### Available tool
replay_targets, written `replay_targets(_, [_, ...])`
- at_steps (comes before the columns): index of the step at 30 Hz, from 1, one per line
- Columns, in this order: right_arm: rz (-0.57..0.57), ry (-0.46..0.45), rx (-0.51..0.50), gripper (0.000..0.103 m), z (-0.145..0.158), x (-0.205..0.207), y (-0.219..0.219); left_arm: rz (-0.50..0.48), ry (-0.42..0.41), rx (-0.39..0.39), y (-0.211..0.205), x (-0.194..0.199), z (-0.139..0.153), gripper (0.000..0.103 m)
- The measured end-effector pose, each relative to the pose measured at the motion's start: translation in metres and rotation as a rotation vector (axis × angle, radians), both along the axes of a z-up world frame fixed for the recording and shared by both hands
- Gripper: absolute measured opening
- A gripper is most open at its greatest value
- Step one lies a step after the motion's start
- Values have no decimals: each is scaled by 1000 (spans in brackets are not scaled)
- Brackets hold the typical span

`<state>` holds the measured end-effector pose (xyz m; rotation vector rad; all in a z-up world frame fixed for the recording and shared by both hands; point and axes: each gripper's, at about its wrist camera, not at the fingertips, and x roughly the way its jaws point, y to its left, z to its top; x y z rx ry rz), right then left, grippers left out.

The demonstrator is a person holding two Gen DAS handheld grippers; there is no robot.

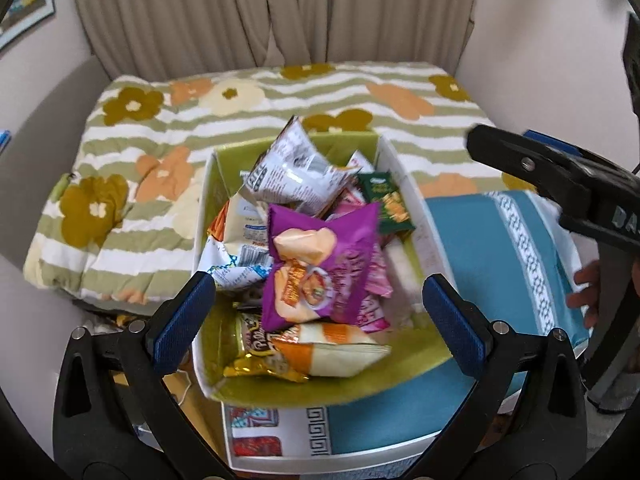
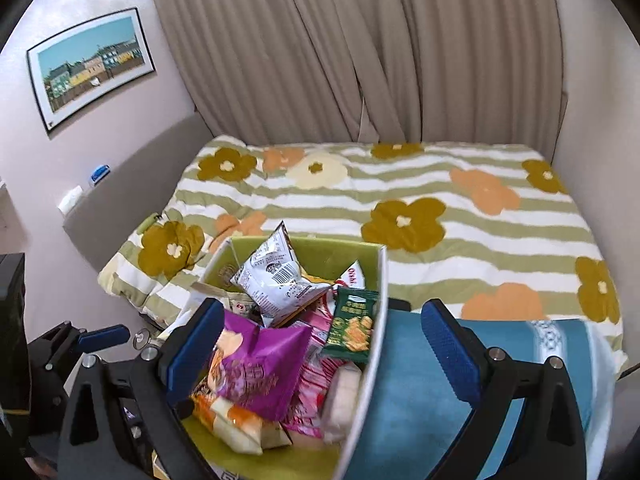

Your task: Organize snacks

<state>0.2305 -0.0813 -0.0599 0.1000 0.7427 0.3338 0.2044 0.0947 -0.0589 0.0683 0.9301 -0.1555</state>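
A white box with a green lining (image 1: 396, 164) (image 2: 382, 276) holds several snack packs. A purple chip bag (image 1: 320, 264) (image 2: 256, 364) lies on top, a white-grey pack (image 1: 296, 168) (image 2: 272, 276) stands at the far end, and a small green cracker pack (image 1: 388, 204) (image 2: 352, 328) leans by the right wall. An orange-white bag (image 1: 336, 348) and a gold pack (image 1: 252, 352) lie at the near end. My left gripper (image 1: 318, 320) is open and empty over the box's near end. My right gripper (image 2: 320, 356) is open and empty over the box's right wall; it also shows at the right of the left wrist view (image 1: 560, 184).
The box sits on a teal patterned cloth (image 1: 492, 256) (image 2: 420, 396) at the foot of a bed with a striped floral quilt (image 1: 132, 184) (image 2: 460, 220). Beige curtains (image 2: 360, 52) hang behind. A framed picture (image 2: 90, 68) hangs on the left wall.
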Motion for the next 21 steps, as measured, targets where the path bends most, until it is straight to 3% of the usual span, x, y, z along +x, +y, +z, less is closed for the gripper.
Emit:
replay_targets(10, [-129, -129, -86, 102, 46, -113, -68, 7, -191, -35, -51, -88, 47, 103])
replay_targets(16, [-238, -160, -162, 102, 46, -169, -94, 17, -275, -48, -66, -132, 59, 103])
replay_targets(21, [-285, -145, -181, 102, 38, -192, -109, 30, -313, -50, -72, -157, 59, 103])
